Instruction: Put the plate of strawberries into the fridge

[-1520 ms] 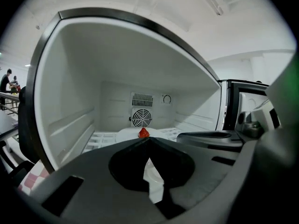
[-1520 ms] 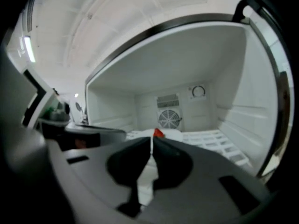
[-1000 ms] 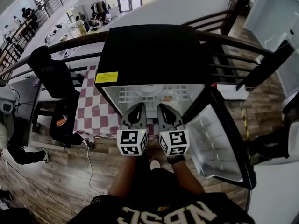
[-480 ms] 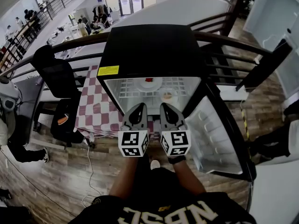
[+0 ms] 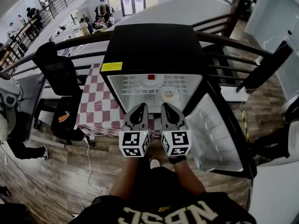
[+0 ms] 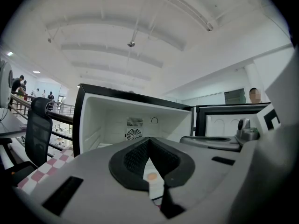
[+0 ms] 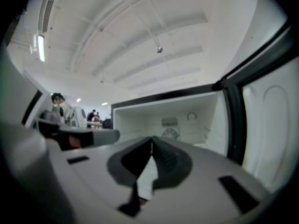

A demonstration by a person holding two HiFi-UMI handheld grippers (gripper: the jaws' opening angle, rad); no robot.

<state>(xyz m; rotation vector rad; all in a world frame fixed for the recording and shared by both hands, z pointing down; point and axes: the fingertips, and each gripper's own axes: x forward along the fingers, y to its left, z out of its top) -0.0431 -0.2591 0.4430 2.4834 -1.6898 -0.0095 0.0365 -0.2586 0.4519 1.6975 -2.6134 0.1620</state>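
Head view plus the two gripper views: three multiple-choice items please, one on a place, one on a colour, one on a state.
1. Where is the plate of strawberries?
A. On the wire shelf inside the fridge.
B. On top of the fridge.
C. Between a gripper's jaws.

2. What colour is the fridge's outside?
A. Red.
B. Black.
C. Green.

3. How do the left gripper and the right gripper stand?
A. Both open.
B. Left shut on the plate.
C. Both shut, empty.

Answers:
1 A, the plate lies towards the back of the shelf.
2 B, the top and the frame are black.
3 C, each gripper view shows the jaws together with nothing between them.
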